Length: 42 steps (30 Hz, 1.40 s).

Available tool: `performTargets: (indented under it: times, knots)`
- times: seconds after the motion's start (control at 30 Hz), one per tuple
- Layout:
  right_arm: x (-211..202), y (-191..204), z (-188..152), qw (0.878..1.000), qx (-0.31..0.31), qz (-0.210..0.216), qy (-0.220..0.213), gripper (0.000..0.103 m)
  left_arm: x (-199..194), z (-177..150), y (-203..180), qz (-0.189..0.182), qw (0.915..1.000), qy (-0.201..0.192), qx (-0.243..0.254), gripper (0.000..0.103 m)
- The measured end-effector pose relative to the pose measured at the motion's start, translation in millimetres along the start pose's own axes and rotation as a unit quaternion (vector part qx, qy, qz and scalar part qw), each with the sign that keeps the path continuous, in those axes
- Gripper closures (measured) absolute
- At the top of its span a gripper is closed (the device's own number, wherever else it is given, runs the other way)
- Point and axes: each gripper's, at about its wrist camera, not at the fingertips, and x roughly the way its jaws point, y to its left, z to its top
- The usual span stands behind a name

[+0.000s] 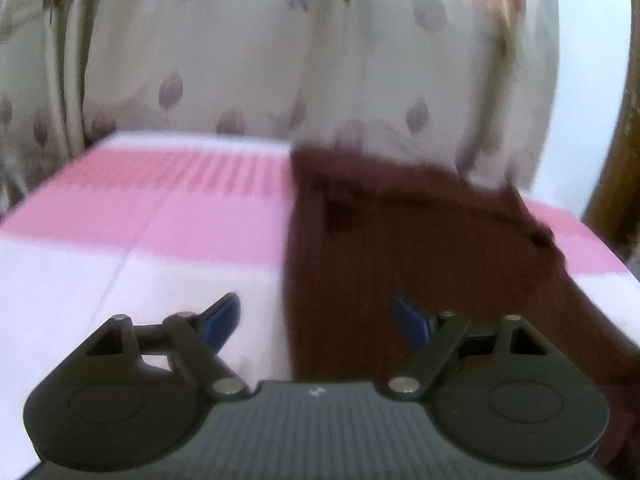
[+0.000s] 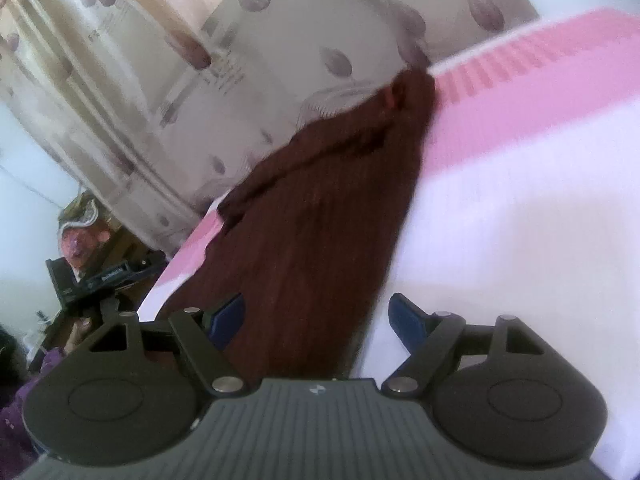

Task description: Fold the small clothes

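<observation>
Subject: one dark maroon garment (image 1: pixel 400 248) lying on a bed sheet (image 1: pixel 160 240) banded in pink and pale lilac. Both views are blurred, so fine detail of hems and seams cannot be confirmed.

Left gripper (image 1: pixel 316 322): jaws stand well apart, nothing between them. In this view the straight left edge of the garment runs away from the camera, starting between the two blue pads, so the cloth lies ahead and to the right of this gripper. Only bare sheet lies under its left finger.

Right gripper (image 2: pixel 316 318): jaws likewise spread, with no cloth pinched. The pads do not press on anything that can be seen. The maroon garment (image 2: pixel 320 220) lies directly ahead of it, a long strip narrowing toward the far edge of the bed, where it bunches into folds near the patterned curtain (image 2: pixel 280 80).

Key relation: the garment's long axis runs from the near edge, under both grippers, to the far edge of the bed. Both grippers sit at the near end, one toward each side edge. The right gripper appears the more centred over the cloth; the left is offset toward its left border.

Judgement: the garment looks already narrowed lengthwise, so a next fold would likely carry one end along that axis. The bunched far end may need smoothing.
</observation>
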Motion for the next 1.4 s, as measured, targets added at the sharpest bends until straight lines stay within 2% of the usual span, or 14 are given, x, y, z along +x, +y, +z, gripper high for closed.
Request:
performTargets:
  times: [0.27,0.37,0.5,0.53,0.57,0.6,0.63,0.67,0.7,0.73,0.77,0.97,1.2,1.4]
  knots:
    - [-3.2,20.5,-36.4,0.999,-0.006,0.031,0.013,0.022,-21.3,-52.8,24.9,-0.084,0.9915,0.055,-0.083,0.02]
    - [5.6,28.9,-37.0,0.999,-0.013,0.041,0.014,0.02,-24.9,-60.0,17.0,-0.088,0.9937,0.037,-0.058,0.021]
    - [10.6,26.4,-36.5,0.998,0.004,0.058,0.0,0.021,-22.9,-61.5,10.3,-0.111,0.9919,0.043,-0.045,0.022]
    - [11.2,25.8,-36.3,0.998,0.006,0.063,-0.001,0.02,-21.6,-61.5,5.2,-0.11,0.9923,0.046,-0.032,0.031]
    - [12.4,26.3,-36.9,0.998,0.007,0.064,-0.004,0.023,-20.2,-60.7,-0.2,-0.106,0.993,0.049,-0.015,0.046]
    - [13.6,26.9,-38.6,0.998,0.005,0.061,-0.007,0.026,-19.3,-60.2,-2.8,-0.098,0.9938,0.051,-0.007,0.053]
    - [14.7,26.6,-40.2,0.998,0.003,0.057,-0.006,0.038,-19.0,-60.5,-4.2,-0.088,0.9949,0.051,-0.004,0.064]
    - [15.4,24.0,-42.1,0.998,0.007,0.055,-0.003,0.059,-19.0,-60.8,-3.9,-0.081,0.9954,0.05,-0.007,0.075]
    - [17.1,20.3,-44.4,0.998,0.018,0.052,0.0,0.067,-19.4,-61.6,-2.3,-0.078,0.9956,0.051,-0.011,0.078]
    - [17.1,15.2,-47.5,0.998,0.03,0.047,0.001,0.082,-19.8,-62.0,-0.9,-0.076,0.9956,0.05,-0.019,0.081]
    - [16.1,11.5,-49.9,0.998,0.038,0.05,-0.004,0.084,-21.3,-62.5,-0.5,-0.073,0.9957,0.05,-0.025,0.083]
    - [8.0,14.2,-48.9,0.997,0.039,0.065,-0.017,0.084,-32.0,-63.6,-21.6,-0.018,0.9984,0.05,0.017,0.084]
    - [8.1,7.8,-46.9,0.998,0.033,0.049,-0.003,0.084,-27.3,-63.7,-42.8,0.028,0.9956,0.05,0.074,0.08]
    - [9.1,9.9,-45.6,0.998,0.03,0.056,-0.007,0.067,-22.0,-61.5,-49.1,0.042,0.9928,0.054,0.098,0.079]
